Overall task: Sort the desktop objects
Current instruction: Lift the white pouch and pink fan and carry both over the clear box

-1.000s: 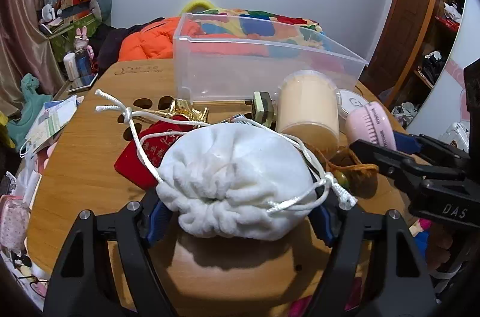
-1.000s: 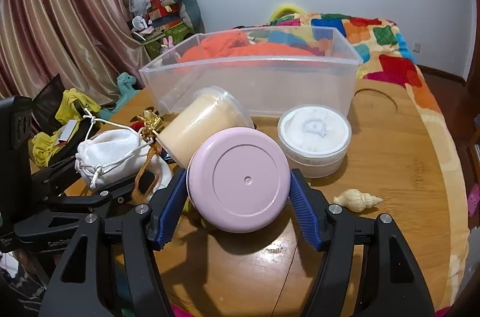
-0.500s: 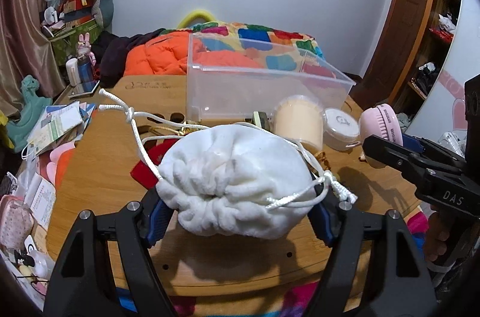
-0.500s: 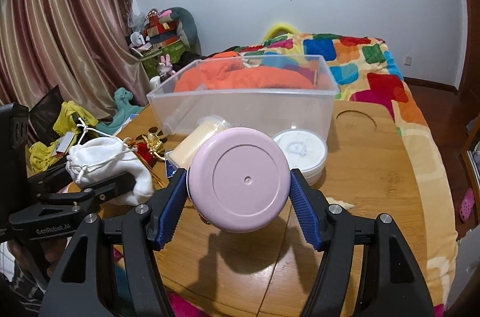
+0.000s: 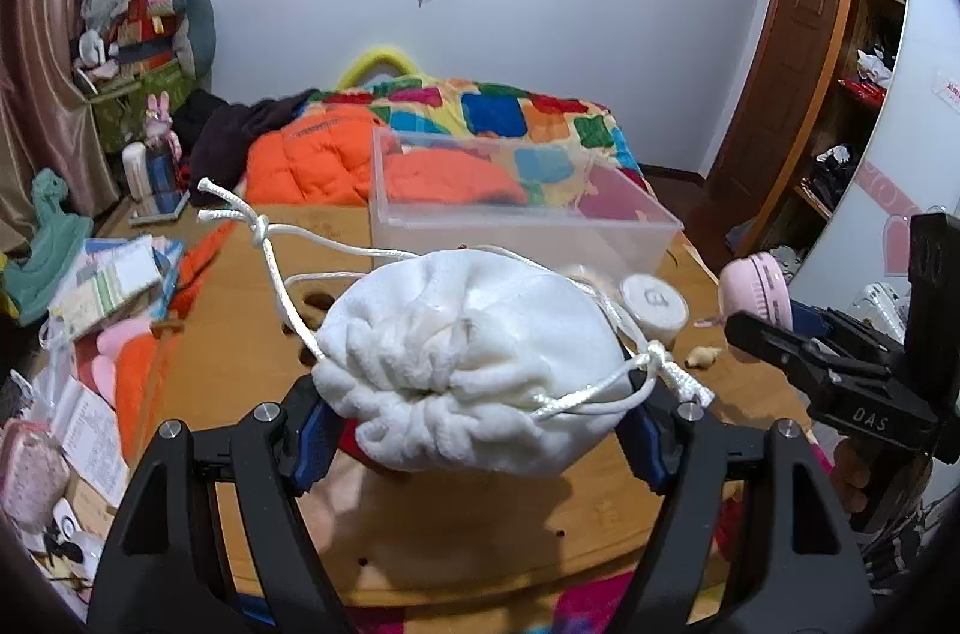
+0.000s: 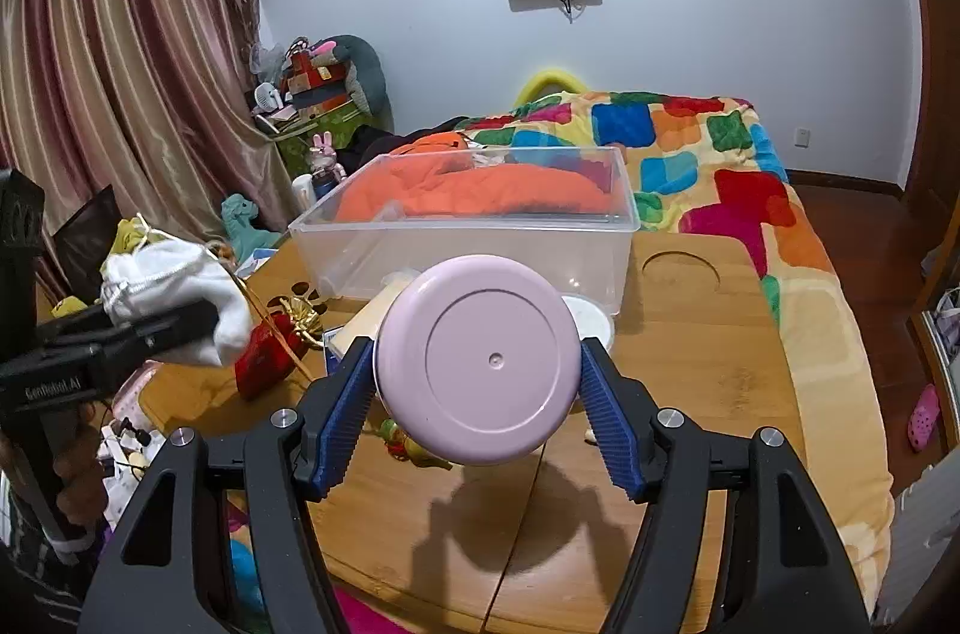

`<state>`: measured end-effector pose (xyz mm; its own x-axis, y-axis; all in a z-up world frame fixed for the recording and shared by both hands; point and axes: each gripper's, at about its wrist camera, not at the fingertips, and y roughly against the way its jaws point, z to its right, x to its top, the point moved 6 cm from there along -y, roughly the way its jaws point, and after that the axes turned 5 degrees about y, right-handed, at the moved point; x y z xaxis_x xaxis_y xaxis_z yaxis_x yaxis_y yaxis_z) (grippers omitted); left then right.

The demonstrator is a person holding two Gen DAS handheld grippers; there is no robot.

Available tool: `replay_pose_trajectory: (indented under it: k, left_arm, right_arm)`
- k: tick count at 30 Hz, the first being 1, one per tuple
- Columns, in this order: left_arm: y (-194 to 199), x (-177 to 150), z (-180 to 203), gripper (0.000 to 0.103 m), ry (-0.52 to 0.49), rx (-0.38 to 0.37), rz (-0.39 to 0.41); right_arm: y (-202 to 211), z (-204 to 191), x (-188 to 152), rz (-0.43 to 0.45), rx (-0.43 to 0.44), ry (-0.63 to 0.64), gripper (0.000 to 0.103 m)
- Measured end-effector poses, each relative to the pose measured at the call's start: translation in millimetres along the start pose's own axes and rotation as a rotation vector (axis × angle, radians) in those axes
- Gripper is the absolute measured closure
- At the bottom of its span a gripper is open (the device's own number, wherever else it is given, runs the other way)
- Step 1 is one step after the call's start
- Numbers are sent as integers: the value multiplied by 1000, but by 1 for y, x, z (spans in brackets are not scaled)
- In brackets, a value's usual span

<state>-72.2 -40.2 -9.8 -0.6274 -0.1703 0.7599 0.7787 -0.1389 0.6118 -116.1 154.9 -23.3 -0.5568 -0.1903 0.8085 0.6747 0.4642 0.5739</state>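
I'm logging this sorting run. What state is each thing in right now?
left gripper: shut on the white drawstring pouch, held above the table.
white drawstring pouch: cinched closed, cords hanging loose.
right gripper: shut on the pink round case, held above the table.
pink round case: closed.
clear plastic bin: open-topped, standing on the table.
white round jar: lid on.

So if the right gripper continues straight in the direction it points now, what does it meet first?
Probably the clear plastic bin, ahead of the right gripper holding the pink round case. Depth is unclear, so it may pass over the low white tub first.
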Motion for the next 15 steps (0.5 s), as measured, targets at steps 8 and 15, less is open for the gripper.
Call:
replay_pose_trajectory:
  k: [8,15]
  left_arm:
    - [6,27,3,27,-34,3,39]
    - [3,46,4,27,-57,-10,32]
  right_arm:
    - [6,3,11,9,-26,21,40]
    - [5,5,28,12,-41,57,40]
